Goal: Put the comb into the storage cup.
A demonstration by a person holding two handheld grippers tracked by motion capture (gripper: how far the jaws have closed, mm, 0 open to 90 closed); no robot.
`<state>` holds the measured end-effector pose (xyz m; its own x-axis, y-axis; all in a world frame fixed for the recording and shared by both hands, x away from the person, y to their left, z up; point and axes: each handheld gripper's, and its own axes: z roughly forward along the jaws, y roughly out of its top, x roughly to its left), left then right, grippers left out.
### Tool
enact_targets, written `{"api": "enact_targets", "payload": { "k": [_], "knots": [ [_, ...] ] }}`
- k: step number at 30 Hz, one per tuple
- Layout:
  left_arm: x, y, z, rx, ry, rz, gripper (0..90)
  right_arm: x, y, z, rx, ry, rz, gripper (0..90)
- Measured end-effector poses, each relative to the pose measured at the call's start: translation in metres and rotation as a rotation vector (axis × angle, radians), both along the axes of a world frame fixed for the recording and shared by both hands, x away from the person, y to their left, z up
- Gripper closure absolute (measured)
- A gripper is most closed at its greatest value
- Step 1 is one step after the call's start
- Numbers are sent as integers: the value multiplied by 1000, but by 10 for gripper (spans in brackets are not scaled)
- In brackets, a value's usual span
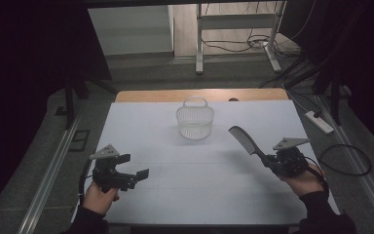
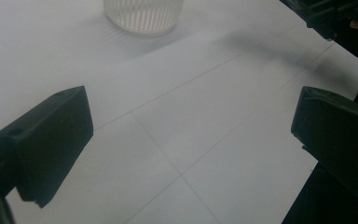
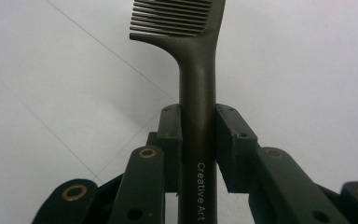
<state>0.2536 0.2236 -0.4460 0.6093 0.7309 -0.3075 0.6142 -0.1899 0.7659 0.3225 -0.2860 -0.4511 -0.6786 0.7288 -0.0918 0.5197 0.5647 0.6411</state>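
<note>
- Comb (image 1: pixel 242 140) was pinched by its handle in the right gripper (image 1: pixel 272 161), raised above the table (image 1: pixel 199 195).
- Left gripper (image 1: pixel 134 173) hung with jaws spread, nothing between them.
- Basket (image 1: pixel 195 122) stood beyond.

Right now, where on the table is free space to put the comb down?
The white table lies bare between the left gripper and right gripper, in front of the basket. The comb, held aloft, crowds only the right side.

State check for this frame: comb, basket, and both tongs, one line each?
Comb: held by its handle, lifted off the table, teeth end pointing toward the basket.
Basket: upright on the table, handle up, nothing visible inside, untouched.
Left tongs: open, nothing between them.
Right tongs: shut on the comb's handle.
</note>
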Motion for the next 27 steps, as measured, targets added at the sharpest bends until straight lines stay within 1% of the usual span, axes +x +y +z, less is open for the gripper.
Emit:
{"api": "enact_targets", "payload": {
  "k": [6,10,14,15,20,27],
  "knots": [
    [13,-11,4,-4,1,-21,0,-6,5,3,1,-28,32,720],
    [20,-18,7,-3,-14,-37,0,-9,9,4,2,-42,55,720],
    [27,-23,11,-19,-24,-48,0,-11,13,5,3,-54,71,720],
    [29,-24,12,-24,-25,-51,0,-11,13,5,-5,-59,75,720],
    [38,-31,13,-39,-23,-66,0,-14,18,7,-3,-78,93,720],
    [47,-42,18,-50,-11,-77,0,-17,25,8,-8,-100,124,720]
  ]
}}
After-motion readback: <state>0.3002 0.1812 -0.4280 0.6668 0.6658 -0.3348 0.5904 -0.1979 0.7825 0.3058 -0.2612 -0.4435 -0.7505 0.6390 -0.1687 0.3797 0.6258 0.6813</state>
